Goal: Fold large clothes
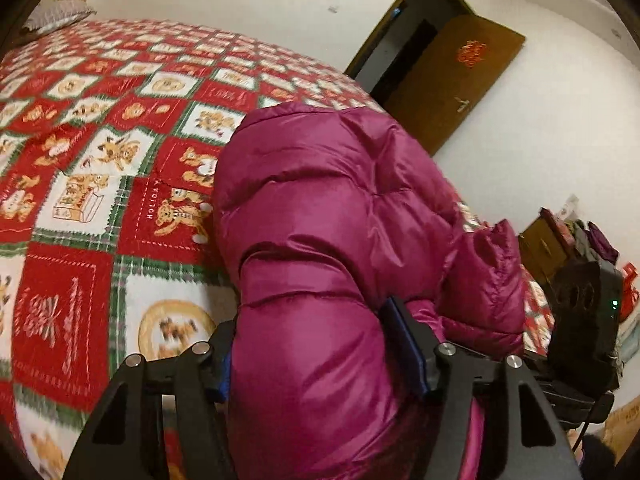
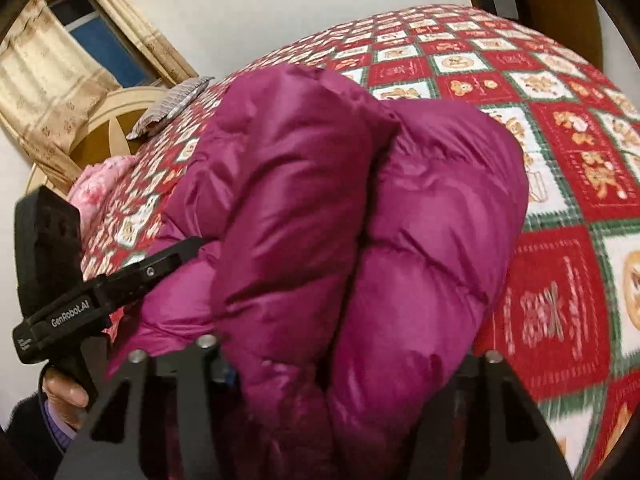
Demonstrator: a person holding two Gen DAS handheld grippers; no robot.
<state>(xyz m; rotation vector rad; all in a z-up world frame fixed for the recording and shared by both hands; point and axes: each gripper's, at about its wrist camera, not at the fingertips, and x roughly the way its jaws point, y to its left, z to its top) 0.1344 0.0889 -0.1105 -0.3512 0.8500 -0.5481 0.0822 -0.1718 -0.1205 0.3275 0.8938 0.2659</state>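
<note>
A magenta puffer jacket [image 1: 328, 216] is bunched up over the bed and fills the middle of both views [image 2: 360, 216]. My left gripper [image 1: 320, 356] is shut on a thick fold of the jacket, its blue pads pressing both sides. My right gripper [image 2: 344, 364] also grips a thick fold of the jacket; its fingertips are buried in the fabric. The left gripper's body shows at the left of the right wrist view [image 2: 80, 292], and the right gripper's body at the right of the left wrist view [image 1: 584, 320]. The two grippers are close together.
The bed carries a red, white and green quilt [image 1: 100, 160] with teddy-bear squares. A grey pillow [image 2: 172, 104] and pink cloth [image 2: 100, 184] lie at the headboard end. A brown door [image 1: 452, 80] stands open. A cabinet with clutter [image 1: 560, 236] is beside the bed.
</note>
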